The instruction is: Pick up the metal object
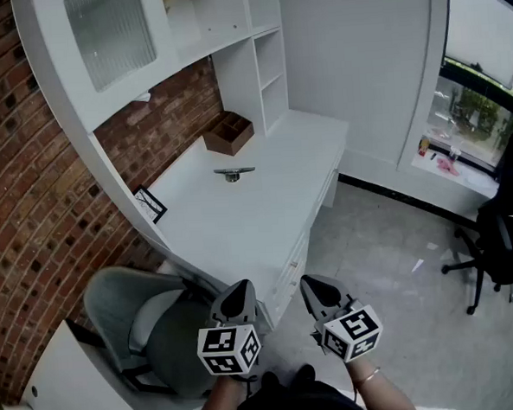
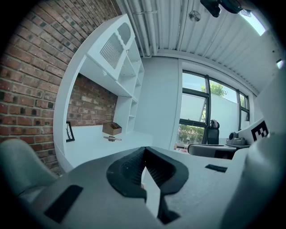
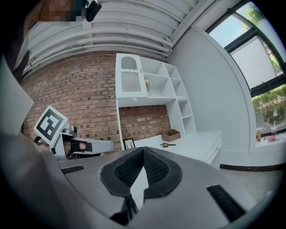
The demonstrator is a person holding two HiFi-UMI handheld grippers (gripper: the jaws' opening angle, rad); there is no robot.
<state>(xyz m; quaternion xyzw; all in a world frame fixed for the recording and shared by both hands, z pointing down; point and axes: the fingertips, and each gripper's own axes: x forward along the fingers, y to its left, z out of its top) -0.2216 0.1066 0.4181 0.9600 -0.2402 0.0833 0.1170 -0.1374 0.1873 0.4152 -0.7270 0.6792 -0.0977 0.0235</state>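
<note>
Both hand-held grippers hang low at the near side of the scene, short of the near edge of the surface. The left hand-held gripper (image 1: 236,289) and the right hand-held gripper (image 1: 317,284) sit side by side, each with its jaws closed tip to tip and nothing between them. Just left of the left one stands a grey padded chair (image 1: 133,316), drawn up to the long white surface (image 1: 240,222) that runs away from the person along a red brick wall (image 1: 31,196). The slim silvery metal object (image 1: 234,173) lies flat on this surface toward its far half, well apart from both grippers. It is almost straight ahead of the left one and ahead and to the left of the right one, so the left looks the nearer and better lined up. Its long axis runs left to right across the line of approach, so jaws coming straight in would probably have to open and close across its narrow width. Beyond it, near but not touching, sits an open brown box (image 1: 228,133).
</note>
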